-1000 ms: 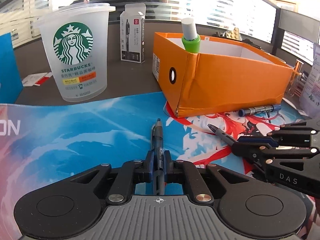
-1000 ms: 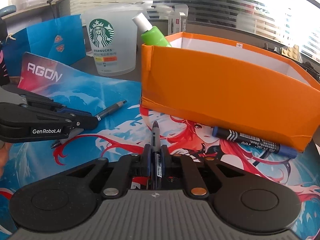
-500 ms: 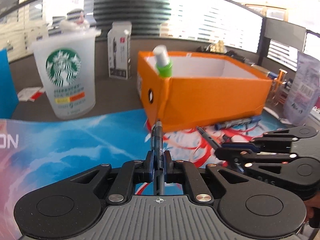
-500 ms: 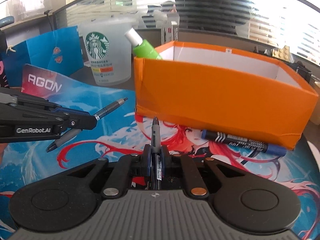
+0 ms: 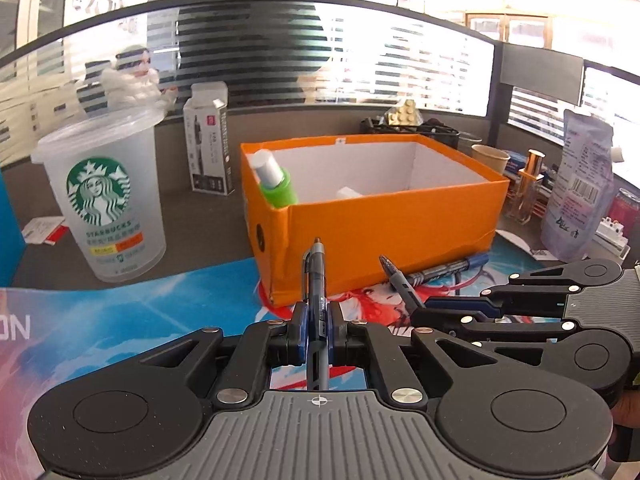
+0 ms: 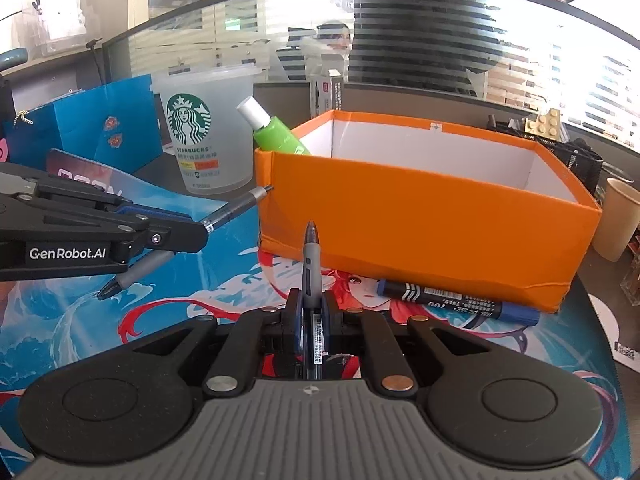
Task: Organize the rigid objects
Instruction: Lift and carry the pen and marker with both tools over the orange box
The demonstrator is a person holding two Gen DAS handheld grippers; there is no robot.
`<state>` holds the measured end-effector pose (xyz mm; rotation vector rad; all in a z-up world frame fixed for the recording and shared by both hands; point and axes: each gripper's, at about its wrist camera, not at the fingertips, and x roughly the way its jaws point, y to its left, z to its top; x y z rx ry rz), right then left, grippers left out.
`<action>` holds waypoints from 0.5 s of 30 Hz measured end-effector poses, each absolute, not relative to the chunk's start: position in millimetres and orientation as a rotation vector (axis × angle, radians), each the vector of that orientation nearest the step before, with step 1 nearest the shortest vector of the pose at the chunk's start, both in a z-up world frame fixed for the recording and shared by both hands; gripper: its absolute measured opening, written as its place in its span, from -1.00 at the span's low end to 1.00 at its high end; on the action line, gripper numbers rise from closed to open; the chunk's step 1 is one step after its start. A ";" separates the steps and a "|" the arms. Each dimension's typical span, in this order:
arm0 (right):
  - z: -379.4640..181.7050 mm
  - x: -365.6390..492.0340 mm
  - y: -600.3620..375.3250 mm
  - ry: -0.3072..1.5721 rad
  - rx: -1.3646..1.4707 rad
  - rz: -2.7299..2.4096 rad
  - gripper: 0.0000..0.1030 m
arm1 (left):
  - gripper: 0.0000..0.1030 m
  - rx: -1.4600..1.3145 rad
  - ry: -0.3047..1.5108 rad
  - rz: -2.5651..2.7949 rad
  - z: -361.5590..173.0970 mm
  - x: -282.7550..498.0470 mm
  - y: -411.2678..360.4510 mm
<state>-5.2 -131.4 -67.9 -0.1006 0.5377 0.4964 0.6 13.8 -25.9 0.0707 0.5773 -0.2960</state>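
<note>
In the left wrist view my left gripper [image 5: 318, 320] is shut on a blue-grey pen [image 5: 316, 276] whose tip points at the near corner of the orange box [image 5: 400, 232]. My right gripper [image 6: 311, 312] is shut on a second grey pen [image 6: 310, 260], aimed at the box's [image 6: 440, 220] front wall. Each gripper shows in the other's view: the right gripper [image 5: 420, 312] at the right, the left gripper [image 6: 196, 232] at the left. A green bottle [image 5: 276, 184] leans in the box's left corner. A blue marker [image 6: 456, 300] lies on the mat against the box.
A Starbucks cup [image 5: 108, 200] stands left of the box, with a pen carton [image 5: 210, 148] behind it. A blue paper bag [image 6: 92, 132] stands at the far left. Right of the box are a paper cup [image 6: 618, 220], a glass bottle [image 5: 528, 184] and a pouch [image 5: 580, 184].
Both grippers have risen with their pens still gripped. I now look over the box rim at its white inside. The marker and the cup have not moved.
</note>
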 end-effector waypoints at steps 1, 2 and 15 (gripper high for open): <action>-66.0 -6.0 -132.6 0.533 -0.102 0.495 -0.82 | -0.86 0.073 0.572 -0.299 -23.6 0.4 11.9; -63.8 -6.8 -134.0 0.527 -0.104 0.493 -0.82 | -0.86 0.075 0.567 -0.302 -21.0 0.2 10.0; -19.2 -3.5 -162.0 0.438 -0.082 0.471 -0.82 | -0.86 0.074 0.468 -0.344 27.8 13.0 -8.9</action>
